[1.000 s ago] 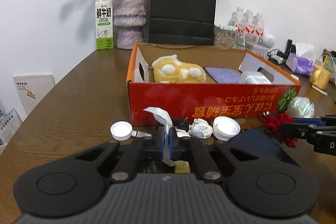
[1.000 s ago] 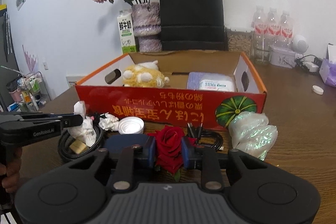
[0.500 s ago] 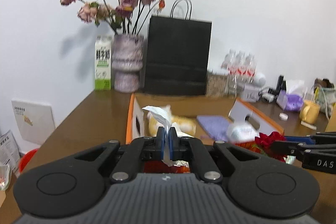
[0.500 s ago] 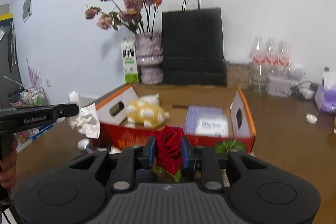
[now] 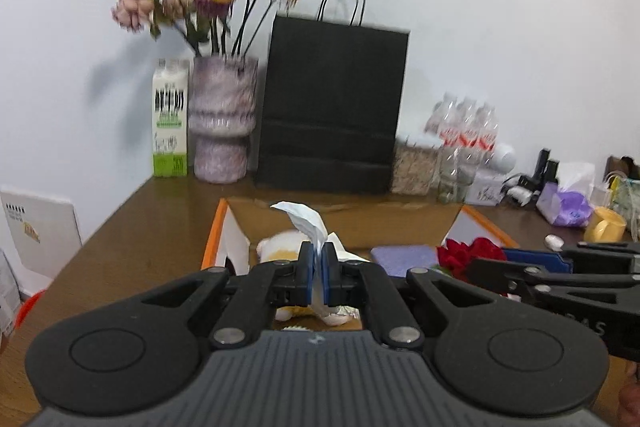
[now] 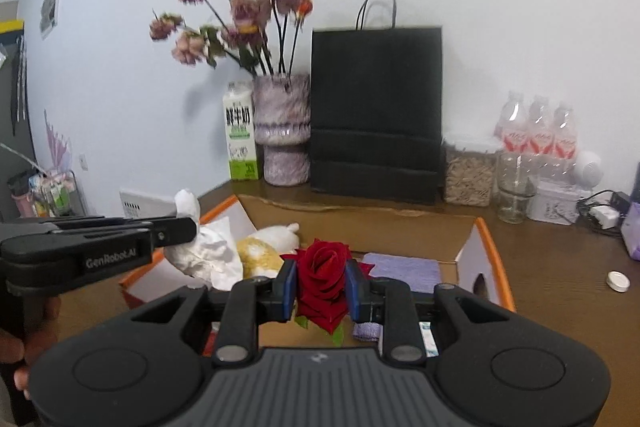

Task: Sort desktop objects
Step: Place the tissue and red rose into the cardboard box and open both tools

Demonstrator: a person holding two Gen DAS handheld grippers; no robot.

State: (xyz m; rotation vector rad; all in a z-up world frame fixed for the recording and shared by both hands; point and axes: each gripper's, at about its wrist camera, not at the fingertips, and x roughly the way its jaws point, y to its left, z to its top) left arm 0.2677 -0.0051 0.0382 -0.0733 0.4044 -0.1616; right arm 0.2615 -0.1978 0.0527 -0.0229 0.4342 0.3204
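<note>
Left wrist view first: at the far left a green-and-white milk carton (image 5: pixel 170 118) stands by the wall, just beside a mottled purple ceramic vase (image 5: pixel 222 119) of dried pink flowers, then a tall black paper bag (image 5: pixel 333 107). My left gripper (image 5: pixel 318 267) has its jaws pressed together on a crumpled white tissue (image 5: pixel 306 223), held above the open orange cardboard box (image 5: pixel 214 231) on the brown wooden table (image 5: pixel 140 227). Below it in the box lies a yellow-and-white plush toy (image 5: pixel 280 247), with a flat purple cloth (image 5: pixel 404 255) to its right. Further right, my right gripper (image 6: pixel 321 285) is clamped on a red rose bloom (image 6: pixel 325 273), also over the box. Clear water bottles (image 6: pixel 538 131) stand by the wall at the far right.
</note>
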